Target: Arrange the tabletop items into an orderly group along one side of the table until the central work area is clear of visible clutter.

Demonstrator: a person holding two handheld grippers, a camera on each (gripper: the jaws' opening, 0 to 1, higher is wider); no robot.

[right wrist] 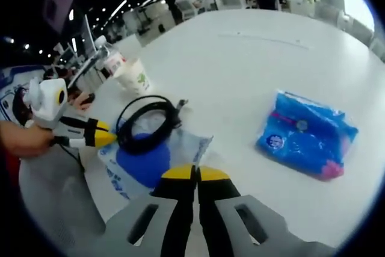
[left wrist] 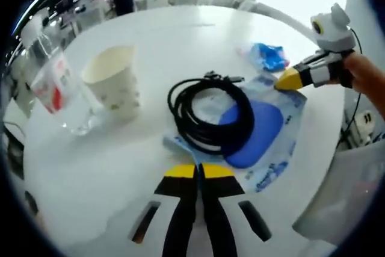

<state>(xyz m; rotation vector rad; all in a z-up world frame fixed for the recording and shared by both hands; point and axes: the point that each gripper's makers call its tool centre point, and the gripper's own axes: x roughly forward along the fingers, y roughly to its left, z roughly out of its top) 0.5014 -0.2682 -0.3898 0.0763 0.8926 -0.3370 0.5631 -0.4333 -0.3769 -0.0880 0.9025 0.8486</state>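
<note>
A black cable coil (left wrist: 210,115) (right wrist: 147,121) lies on a clear bag holding a blue pad (left wrist: 258,133) (right wrist: 144,162) on the white table (left wrist: 180,34) (right wrist: 252,58). My left gripper (left wrist: 197,170) is shut, its yellow tips at the bag's near edge; in the right gripper view it (right wrist: 102,135) comes in from the left beside the bag. My right gripper (right wrist: 196,174) is shut just short of the bag's corner; in the left gripper view it (left wrist: 289,79) touches the bag's far corner. I see nothing held between either pair of jaws. A blue wipes packet (left wrist: 267,55) (right wrist: 307,133) lies apart.
A paper cup (left wrist: 114,79) (right wrist: 133,76) and a clear plastic bottle (left wrist: 57,88) (right wrist: 111,58) stand together near one table edge. A hand (left wrist: 367,73) (right wrist: 24,139) holds each gripper. Chairs and people are beyond the far edge.
</note>
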